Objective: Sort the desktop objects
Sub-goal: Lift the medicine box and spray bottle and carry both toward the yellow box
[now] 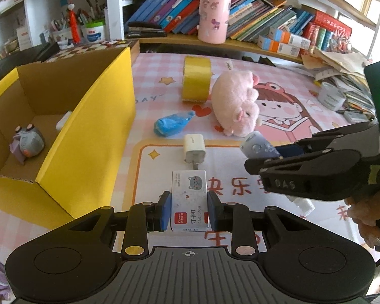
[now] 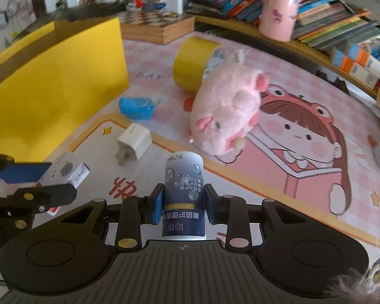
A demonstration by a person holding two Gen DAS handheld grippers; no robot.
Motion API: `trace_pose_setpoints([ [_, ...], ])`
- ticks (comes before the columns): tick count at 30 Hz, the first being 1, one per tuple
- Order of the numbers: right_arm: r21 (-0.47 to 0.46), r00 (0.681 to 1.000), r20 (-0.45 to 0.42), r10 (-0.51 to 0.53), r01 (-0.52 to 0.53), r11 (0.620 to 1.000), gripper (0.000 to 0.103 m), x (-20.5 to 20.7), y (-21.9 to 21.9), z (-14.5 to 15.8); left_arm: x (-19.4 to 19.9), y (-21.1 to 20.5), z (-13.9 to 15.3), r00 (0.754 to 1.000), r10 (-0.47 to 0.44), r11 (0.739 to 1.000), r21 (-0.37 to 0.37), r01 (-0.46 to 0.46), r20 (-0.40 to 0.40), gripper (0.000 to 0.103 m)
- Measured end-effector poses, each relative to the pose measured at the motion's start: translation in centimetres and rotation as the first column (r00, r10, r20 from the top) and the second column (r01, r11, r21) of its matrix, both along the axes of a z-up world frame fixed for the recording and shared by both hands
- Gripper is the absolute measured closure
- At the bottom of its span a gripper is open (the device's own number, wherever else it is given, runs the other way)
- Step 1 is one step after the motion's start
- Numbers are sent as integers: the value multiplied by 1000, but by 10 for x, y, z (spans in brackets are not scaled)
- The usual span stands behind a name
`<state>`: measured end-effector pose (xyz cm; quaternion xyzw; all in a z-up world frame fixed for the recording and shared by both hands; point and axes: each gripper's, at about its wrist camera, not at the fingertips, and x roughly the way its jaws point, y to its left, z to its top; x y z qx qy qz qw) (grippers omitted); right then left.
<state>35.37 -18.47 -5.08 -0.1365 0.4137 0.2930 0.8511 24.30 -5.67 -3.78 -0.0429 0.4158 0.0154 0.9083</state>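
Over a pink cartoon desk mat (image 1: 278, 136), in the left wrist view, the left gripper (image 1: 189, 211) has its blue pads closed on a small white staple box (image 1: 189, 197), which sits between the fingers with its printed end toward the camera; just beyond the box a white charger plug (image 1: 194, 148) lies on the mat, prongs pointing back at the box; farther off lie a crumpled blue bag (image 1: 172, 124), a pink plush pig (image 1: 236, 103) on its side, and a roll of yellow tape (image 1: 196, 78) standing on edge beside the pig; to the left an open yellow cardboard box (image 1: 88, 136) holds a small grey toy (image 1: 27, 140) on its floor; at the right the right gripper (image 1: 271, 155) reaches in from the side, clamped on a grey-blue bottle (image 1: 257, 148), with the person's hand (image 1: 367, 217) on its handle; a pink cup (image 1: 214, 16) stands on the shelf in front of leaning books; in the right wrist view, the right gripper (image 2: 183, 204) is pinched tight on the bottle (image 2: 183, 195), a lens cleaner with a dark blue label, held upright between the pads above the mat (image 2: 278, 177); the plug (image 2: 134, 143), bag (image 2: 136, 107), pig (image 2: 225, 116) and tape (image 2: 192, 63) lie ahead; at the left edge the left gripper (image 2: 27, 177) carries the staple box (image 2: 71, 171) near the yellow box wall (image 2: 58, 88).
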Motion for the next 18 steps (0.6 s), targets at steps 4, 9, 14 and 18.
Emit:
trace_pose_setpoints([
  [4,41,999,3,-36,36,999,73,-4,-11,12,-4,-2,10,1000,-19,1000,-8,19,25,75],
  [9,85,998,14,-68,67,994,73,-20,-21,30,-12,-4,25,996,-56,998,-9,56,76,75],
  [14,114,993,65,-99,91,989,73,-43,-25,48,-22,-9,37,983,-141,990,20,139,116,75],
  [18,152,986,72,-152,140,979,73,-63,-30,61,-32,-6,45,974,-176,984,3,177,145,75],
])
